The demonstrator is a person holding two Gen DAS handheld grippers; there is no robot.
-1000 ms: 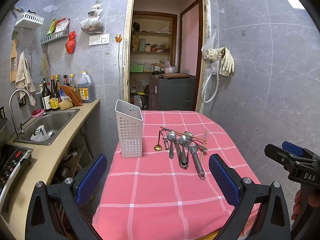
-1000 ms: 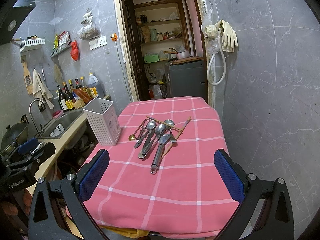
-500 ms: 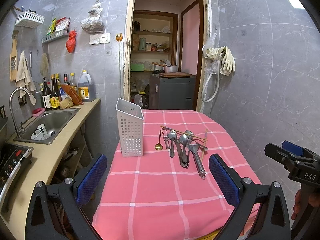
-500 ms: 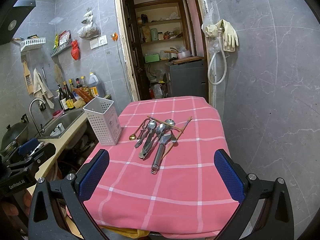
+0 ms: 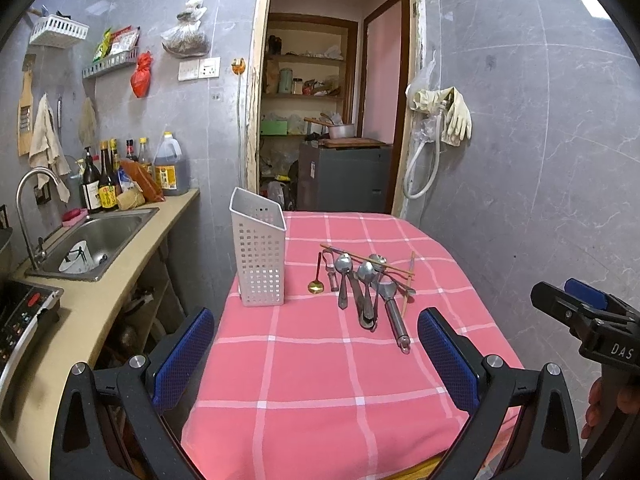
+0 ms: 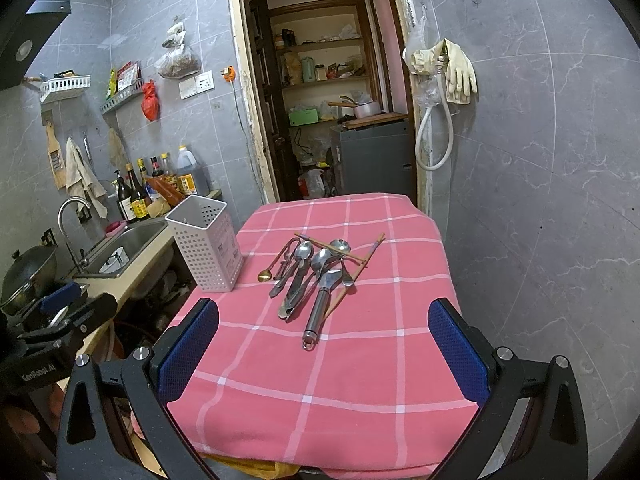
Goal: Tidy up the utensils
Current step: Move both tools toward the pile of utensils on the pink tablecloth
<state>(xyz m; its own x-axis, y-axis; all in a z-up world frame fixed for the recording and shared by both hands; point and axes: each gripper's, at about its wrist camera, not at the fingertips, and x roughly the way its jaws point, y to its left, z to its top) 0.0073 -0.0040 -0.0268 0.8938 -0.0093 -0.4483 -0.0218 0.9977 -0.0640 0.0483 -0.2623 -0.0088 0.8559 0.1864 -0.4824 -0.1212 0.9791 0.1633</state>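
Observation:
A pile of metal utensils (image 5: 366, 286) lies mid-table on the pink checked cloth: spoons, a peeler, chopsticks and a small gold spoon (image 5: 316, 286). It also shows in the right wrist view (image 6: 310, 276). A white perforated utensil holder (image 5: 260, 254) stands upright to the left of the pile, also seen in the right wrist view (image 6: 206, 242). My left gripper (image 5: 316, 356) is open and empty above the table's near edge. My right gripper (image 6: 324, 352) is open and empty, also near the front edge, short of the pile.
The table (image 5: 320, 380) abuts a grey tiled wall on the right. A counter with a sink (image 5: 96, 240), bottles and a stove runs along the left. An open doorway to a pantry lies behind the table.
Both grippers have drifted very slightly; the views shift a little. The utensils and the holder have not moved.

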